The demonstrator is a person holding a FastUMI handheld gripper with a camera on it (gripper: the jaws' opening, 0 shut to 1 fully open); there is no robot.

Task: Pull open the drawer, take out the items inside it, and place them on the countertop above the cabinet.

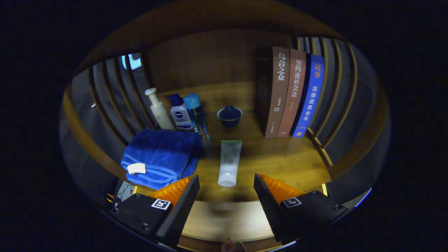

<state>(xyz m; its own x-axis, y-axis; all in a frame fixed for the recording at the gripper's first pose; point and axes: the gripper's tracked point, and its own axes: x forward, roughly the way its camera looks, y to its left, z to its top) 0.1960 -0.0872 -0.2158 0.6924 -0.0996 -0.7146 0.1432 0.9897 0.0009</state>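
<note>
My gripper [226, 176] is open and faces a wooden countertop [280, 161]. A white tube with a green-printed end [229, 162] lies flat on the wood. Its cap end points at me and sits level with my fingertips, in the gap between them, touching neither. A folded blue towel [161, 157] with a white tag lies just left of the tube, ahead of my left finger. Below the towel's near corner, beside my left finger, some small metal things [122, 192] show dimly; I cannot tell what they are.
Beyond the towel stand a cream pump bottle [158, 110], a white bottle with a blue cap [180, 113] and a clear blue bottle [195, 113]. A dark lidded cup [229, 116] sits mid-counter. Three upright books [292, 92] stand at the right. Slatted walls flank both sides.
</note>
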